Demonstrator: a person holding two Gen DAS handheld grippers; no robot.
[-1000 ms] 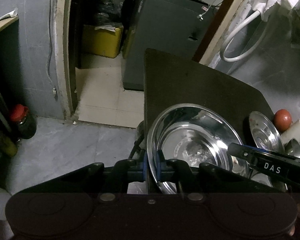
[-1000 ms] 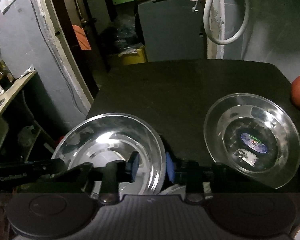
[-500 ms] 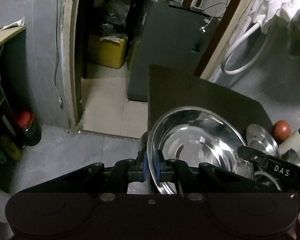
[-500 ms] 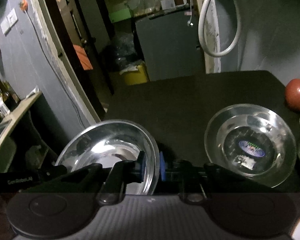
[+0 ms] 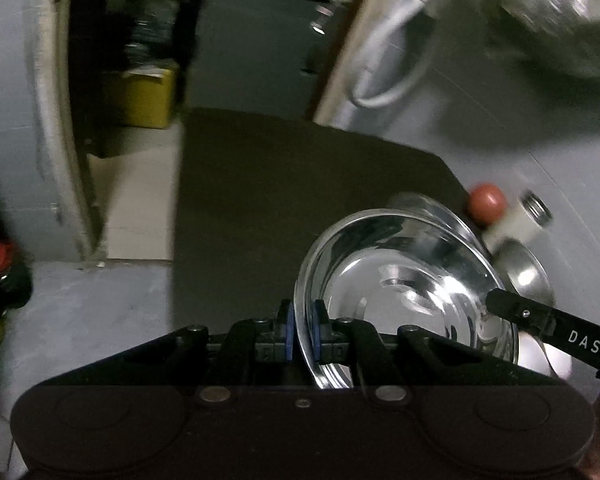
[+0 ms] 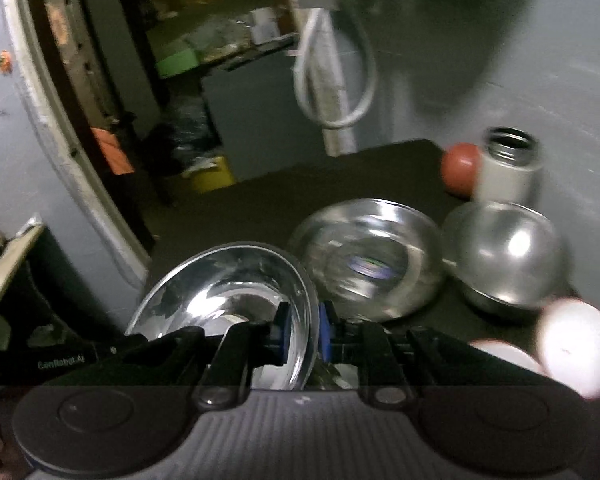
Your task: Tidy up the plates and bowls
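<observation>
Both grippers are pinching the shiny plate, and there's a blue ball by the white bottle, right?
Nearly. Both the left gripper and the right gripper do pinch the plate by its rim. But the ball beside the white bottle is red, not blue. The right wrist view shows it best.

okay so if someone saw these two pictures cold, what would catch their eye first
The shiny steel plate held up front, with both grippers shut on its rim: left gripper on one side, right gripper on the other. Behind it on the dark table sit a second steel plate and an upturned steel bowl, then a red ball beside a white flask.
</observation>
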